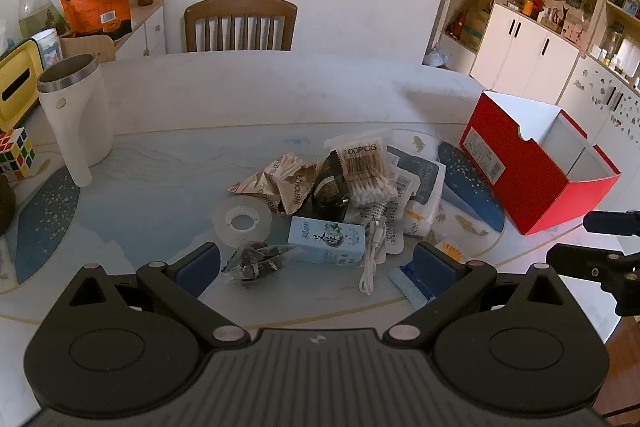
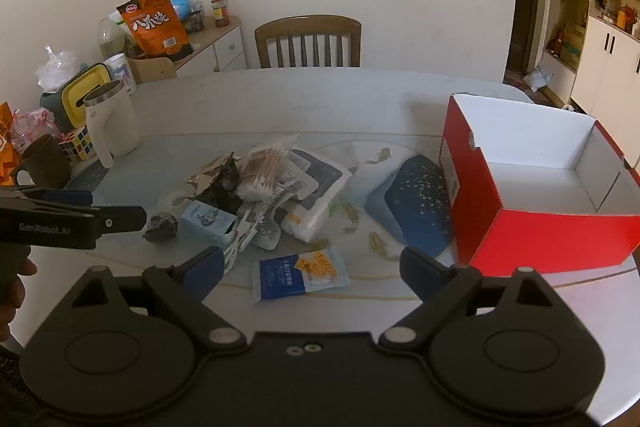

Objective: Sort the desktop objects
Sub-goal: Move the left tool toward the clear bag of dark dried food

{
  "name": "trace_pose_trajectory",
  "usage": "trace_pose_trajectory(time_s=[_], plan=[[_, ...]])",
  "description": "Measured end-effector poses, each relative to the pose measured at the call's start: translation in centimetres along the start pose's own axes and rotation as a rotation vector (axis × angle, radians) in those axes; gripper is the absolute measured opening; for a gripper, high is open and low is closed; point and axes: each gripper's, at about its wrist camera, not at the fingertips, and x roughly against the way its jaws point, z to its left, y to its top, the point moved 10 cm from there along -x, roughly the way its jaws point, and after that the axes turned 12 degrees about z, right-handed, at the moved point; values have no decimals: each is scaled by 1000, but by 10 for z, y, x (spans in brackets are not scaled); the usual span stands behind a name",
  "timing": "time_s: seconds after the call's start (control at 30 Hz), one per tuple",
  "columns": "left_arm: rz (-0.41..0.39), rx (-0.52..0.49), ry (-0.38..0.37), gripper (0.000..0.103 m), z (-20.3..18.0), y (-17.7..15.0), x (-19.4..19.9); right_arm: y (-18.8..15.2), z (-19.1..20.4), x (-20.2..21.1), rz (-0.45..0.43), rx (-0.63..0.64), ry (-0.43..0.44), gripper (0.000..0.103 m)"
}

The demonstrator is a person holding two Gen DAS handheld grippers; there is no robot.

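A clutter pile (image 1: 344, 195) is seen on the pale counter (image 1: 240, 95), red box (image 2: 540, 187) alongside. A chair (image 1: 240, 23) is tucked behind. Both grippers' jaws are held apart, empty.

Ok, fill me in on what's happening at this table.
A person holds a claw in each hand over a pile of small items on the table. Both the left claw and the right claw are open and hold nothing. The cotton swab pack, tape roll, light blue box and white cable lie in the heap. A blue sachet lies right before the right claw. The red box looks empty.
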Motion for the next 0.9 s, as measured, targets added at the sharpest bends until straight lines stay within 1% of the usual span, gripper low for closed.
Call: trace_pose_trajectory(time_s=[0.03,0.13,0.2,0.23,0.37,0.6,0.9], plan=[[-3,14,21,103,3,0,0,0,0,0,0,-2,-3,95],[-3,18,24,103,7,1,-2,2,0,-4,11,-15,-1,92],[-3,20,24,103,10,2,-3,3,1,-7,17,-23,1,92],[-4,31,41,103,13,3,-3,4,2,-8,17,-24,1,92],[-2,30,46,103,21,4,-7,7,3,-11,11,-26,-11,92],[0,25,49,103,41,6,-13,9,3,-24,16,-59,-62,91],[30,9,47,103,52,1,-33,3,3,-43,57,-77,-104,91]])
